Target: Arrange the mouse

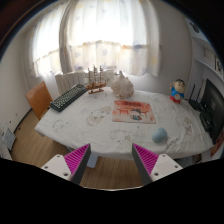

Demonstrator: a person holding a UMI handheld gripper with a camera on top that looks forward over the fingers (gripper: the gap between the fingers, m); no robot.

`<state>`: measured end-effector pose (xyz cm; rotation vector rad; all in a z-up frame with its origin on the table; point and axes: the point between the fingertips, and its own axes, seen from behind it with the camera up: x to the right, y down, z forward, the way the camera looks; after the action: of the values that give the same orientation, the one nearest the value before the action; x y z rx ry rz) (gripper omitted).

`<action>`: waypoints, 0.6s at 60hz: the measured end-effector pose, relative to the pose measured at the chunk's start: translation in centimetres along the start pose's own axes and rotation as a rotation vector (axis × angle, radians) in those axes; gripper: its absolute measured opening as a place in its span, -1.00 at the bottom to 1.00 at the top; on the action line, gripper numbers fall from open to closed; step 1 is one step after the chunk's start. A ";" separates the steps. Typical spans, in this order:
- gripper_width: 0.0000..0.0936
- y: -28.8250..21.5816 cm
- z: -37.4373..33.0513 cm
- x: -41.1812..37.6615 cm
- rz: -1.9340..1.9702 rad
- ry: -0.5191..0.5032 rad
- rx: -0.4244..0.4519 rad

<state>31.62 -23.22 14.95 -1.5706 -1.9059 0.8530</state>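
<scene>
A small blue rounded object (160,133), possibly the mouse, lies near the front right edge of the table (90,128), which has a white patterned cloth. An orange-and-white flat pad or book (132,111) lies in the middle of the table, just beyond the blue object. My gripper (113,165) is open and empty. Its pink pads (78,160) stand wide apart over the wooden floor, short of the table's front edge. The blue object is ahead of the right finger.
A black keyboard (68,97) lies at the far left of the table. A model ship (95,80) and a white object (123,86) stand at the back, and a small figure (177,91) at the right. A dark screen (212,103) is at the far right, and an orange chair (40,100) at the left.
</scene>
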 end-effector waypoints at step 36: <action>0.82 2.8 3.1 17.0 0.158 0.276 0.031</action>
<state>27.93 -6.63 10.85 -1.7381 -1.5853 0.6843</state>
